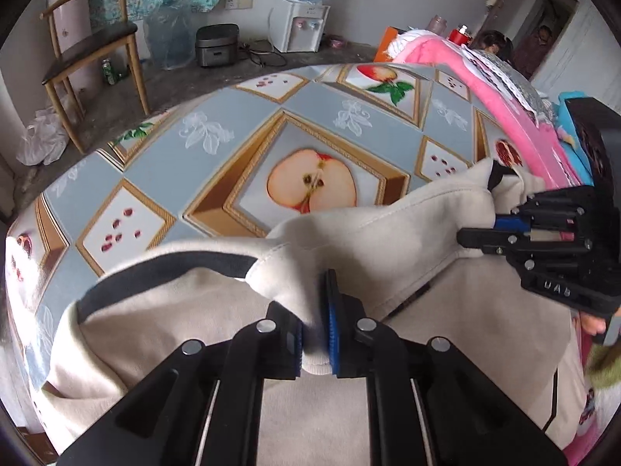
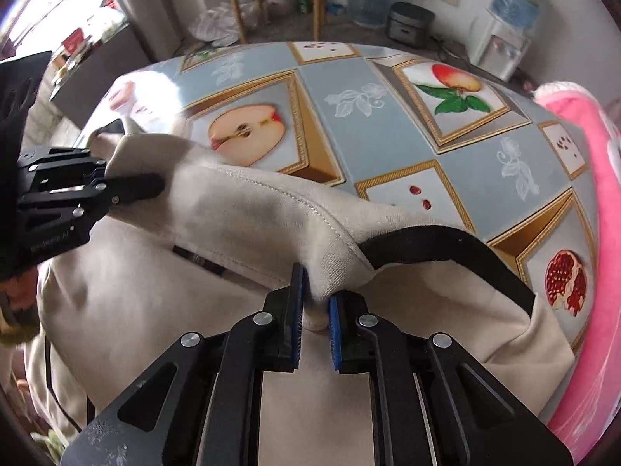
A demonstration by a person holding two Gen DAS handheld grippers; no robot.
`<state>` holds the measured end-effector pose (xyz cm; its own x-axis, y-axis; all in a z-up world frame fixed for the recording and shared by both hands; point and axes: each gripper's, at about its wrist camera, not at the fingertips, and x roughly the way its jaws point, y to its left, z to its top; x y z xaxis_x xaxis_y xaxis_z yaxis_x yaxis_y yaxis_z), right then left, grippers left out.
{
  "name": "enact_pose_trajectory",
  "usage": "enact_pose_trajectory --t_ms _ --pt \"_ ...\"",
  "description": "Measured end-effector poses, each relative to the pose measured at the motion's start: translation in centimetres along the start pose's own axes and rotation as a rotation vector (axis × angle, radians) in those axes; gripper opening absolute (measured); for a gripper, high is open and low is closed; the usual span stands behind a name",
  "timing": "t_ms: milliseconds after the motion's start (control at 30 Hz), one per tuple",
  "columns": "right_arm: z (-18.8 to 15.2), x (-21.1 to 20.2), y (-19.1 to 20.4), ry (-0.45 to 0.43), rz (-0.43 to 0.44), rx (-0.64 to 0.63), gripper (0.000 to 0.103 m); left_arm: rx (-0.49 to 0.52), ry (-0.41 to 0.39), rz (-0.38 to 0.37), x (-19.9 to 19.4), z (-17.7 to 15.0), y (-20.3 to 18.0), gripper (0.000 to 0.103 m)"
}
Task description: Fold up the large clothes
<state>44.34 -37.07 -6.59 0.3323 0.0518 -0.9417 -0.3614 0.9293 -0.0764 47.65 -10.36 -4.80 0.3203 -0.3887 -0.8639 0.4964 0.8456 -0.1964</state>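
A large cream garment (image 1: 388, 225) with a black band (image 1: 174, 268) lies bunched on the near part of the table. My left gripper (image 1: 314, 322) is shut on a fold of its cream edge, which is pinched between the blue pads. In the left wrist view my right gripper (image 1: 493, 229) grips the same raised edge further right. The right wrist view shows the right gripper (image 2: 315, 306) shut on a cream fold of the garment (image 2: 240, 209) beside the black band (image 2: 446, 248). My left gripper (image 2: 151, 190) holds the edge at the left. The stretch of cloth between the grippers is lifted off the table.
The table (image 1: 217, 178) has a fruit-print cloth. A pink fabric pile (image 1: 446, 62) lies along its right side, also seen as pink fabric (image 2: 574, 147). Beyond the table stand a wooden chair (image 1: 89, 50), a rice cooker (image 1: 217, 44) and a water dispenser (image 1: 299, 27).
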Motion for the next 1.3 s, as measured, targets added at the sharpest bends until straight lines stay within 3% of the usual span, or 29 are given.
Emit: enact_pose_trajectory --t_ms 167,233,300,400,433,467,533,667,800,933,1000,1133,1233,1300 --pt "-1.9 -0.6 -1.1 -0.021 -0.056 -0.007 0.053 0.028 -0.019 0.007 0.2 -1.0 -0.3 0.012" --pt "-2.3 -1.3 -1.9 -0.032 -0.083 0.042 0.063 0.001 -0.017 -0.01 0.3 -0.9 0.0 0.012" --pt "-3.4 -3.7 -3.3 -0.08 -0.099 0.142 0.064 -0.016 -0.018 -0.027 0.2 -1.0 0.3 0.012" --pt "-4.5 -7.0 -5.5 -0.206 -0.114 0.298 0.059 -0.032 -0.025 -0.045 0.2 -1.2 0.5 0.012" --pt "-4.3 -7.6 -5.1 -0.241 -0.117 0.307 0.046 -0.033 -0.028 -0.046 0.2 -1.2 0.5 0.012" --pt "-4.3 -8.1 -4.5 -0.266 -0.116 0.286 0.038 -0.029 -0.031 -0.042 0.2 -1.3 0.4 0.012" --pt "-3.6 -7.8 -2.5 -0.288 -0.095 0.2 0.033 -0.021 -0.037 -0.031 0.2 -1.4 0.2 0.012" --pt "-1.3 -3.7 1.9 -0.217 0.027 0.078 0.014 -0.039 -0.038 -0.032 0.0 -1.5 0.3 0.013" --pt "-0.9 -0.6 2.7 -0.161 -0.021 0.048 0.013 -0.016 -0.03 0.006 -1.0 -1.9 0.8 0.03" --pt "-1.8 -1.3 2.7 -0.155 0.017 0.057 0.013 0.013 -0.037 0.047 -3.6 -2.4 2.0 0.03" --pt "-1.6 -0.9 3.3 -0.154 0.003 0.034 0.013 0.025 -0.09 0.089 -5.5 -2.2 2.0 0.03" --pt "-0.6 0.3 4.1 -0.145 -0.017 0.023 0.013 0.045 -0.144 0.027 -6.6 -0.6 0.6 0.03" --pt "-0.7 0.5 3.6 -0.145 0.007 0.037 0.013 0.06 -0.088 0.006 -4.0 0.1 -0.8 0.03" --pt "-0.8 0.4 2.6 -0.141 0.018 0.054 0.013 0.063 -0.007 0.075 -1.4 -0.2 -1.0 0.03"
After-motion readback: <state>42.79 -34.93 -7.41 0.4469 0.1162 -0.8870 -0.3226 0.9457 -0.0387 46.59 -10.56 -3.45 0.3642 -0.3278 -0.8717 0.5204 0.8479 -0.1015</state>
